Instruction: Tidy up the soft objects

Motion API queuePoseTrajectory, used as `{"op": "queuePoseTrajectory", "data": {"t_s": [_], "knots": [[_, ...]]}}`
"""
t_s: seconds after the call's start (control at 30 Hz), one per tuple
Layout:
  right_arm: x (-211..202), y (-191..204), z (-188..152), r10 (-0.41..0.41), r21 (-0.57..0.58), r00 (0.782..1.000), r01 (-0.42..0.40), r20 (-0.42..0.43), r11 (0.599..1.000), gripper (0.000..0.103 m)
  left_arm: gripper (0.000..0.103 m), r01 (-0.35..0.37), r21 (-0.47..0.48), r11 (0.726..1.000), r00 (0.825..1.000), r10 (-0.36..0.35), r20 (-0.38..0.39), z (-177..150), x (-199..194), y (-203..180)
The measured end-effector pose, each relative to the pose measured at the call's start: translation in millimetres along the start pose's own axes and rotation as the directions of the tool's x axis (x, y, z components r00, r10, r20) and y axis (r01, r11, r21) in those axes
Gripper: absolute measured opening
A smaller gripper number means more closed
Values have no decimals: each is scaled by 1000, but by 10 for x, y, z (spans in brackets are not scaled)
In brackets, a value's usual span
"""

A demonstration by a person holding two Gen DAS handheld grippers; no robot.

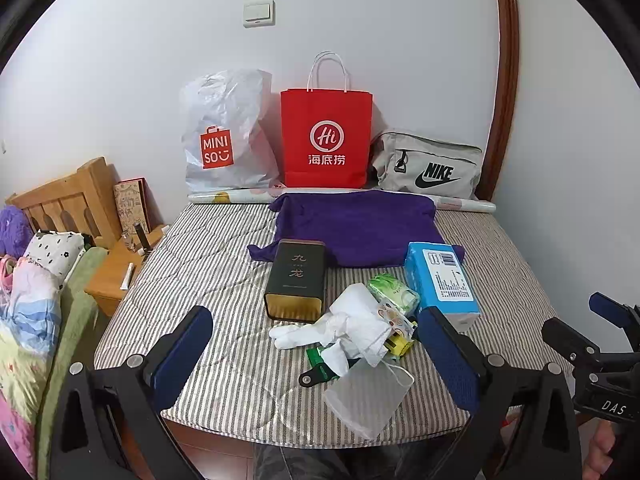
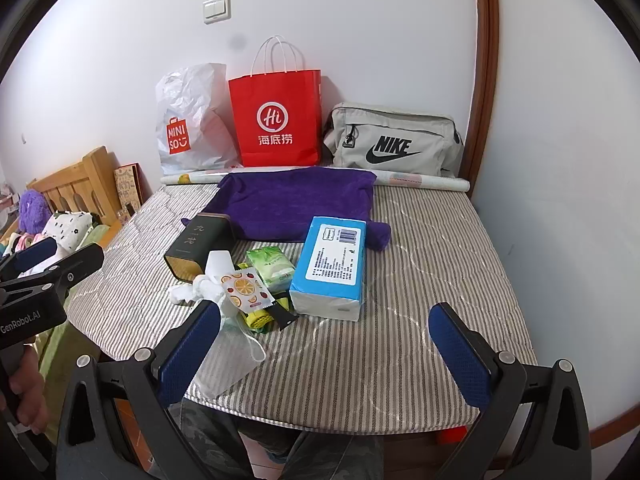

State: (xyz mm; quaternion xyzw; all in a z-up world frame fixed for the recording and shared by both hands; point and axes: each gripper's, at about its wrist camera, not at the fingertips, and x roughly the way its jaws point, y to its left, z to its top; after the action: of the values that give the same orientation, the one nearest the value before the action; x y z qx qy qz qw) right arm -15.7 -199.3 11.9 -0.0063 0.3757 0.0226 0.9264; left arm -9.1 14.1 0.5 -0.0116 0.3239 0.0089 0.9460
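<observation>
Currently, both the left gripper (image 1: 320,354) and the right gripper (image 2: 326,356) are held wide open and empty above the near edge of the grey striped mattress (image 2: 420,264). Soft items are heaped beside the blue rectangular tissue pack (image 2: 332,264): a white crumpled cloth (image 1: 352,326) at its left, a folded purple towel (image 2: 296,204) behind it.

1. Striped mattress (image 1: 224,248) carries everything.
2. Back edge: Miniso bag (image 1: 224,128), red bag (image 1: 326,136), Nike pouch (image 1: 430,168), paper roll (image 1: 464,203) in front of them.
3. Middle: purple towel (image 1: 356,228).
4. Front: black tin (image 1: 296,280), blue tissue pack (image 1: 442,280), green pack (image 1: 392,290), white cloth (image 1: 352,326), clear bag (image 1: 366,396).
</observation>
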Motion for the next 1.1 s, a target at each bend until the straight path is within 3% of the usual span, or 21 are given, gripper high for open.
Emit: {"op": "queuePoseTrajectory", "data": {"t_s": [0.8,1.1], "knots": [[-62,-29,17,4,6,1000,-4,16,1000,102,103,33,-2,999,999,-33,9,34,-24,-48],[27,-53,55,40,7,999,-40,32,999,102,103,59,-1,998,998,-59,19,4,70,-39]]}}
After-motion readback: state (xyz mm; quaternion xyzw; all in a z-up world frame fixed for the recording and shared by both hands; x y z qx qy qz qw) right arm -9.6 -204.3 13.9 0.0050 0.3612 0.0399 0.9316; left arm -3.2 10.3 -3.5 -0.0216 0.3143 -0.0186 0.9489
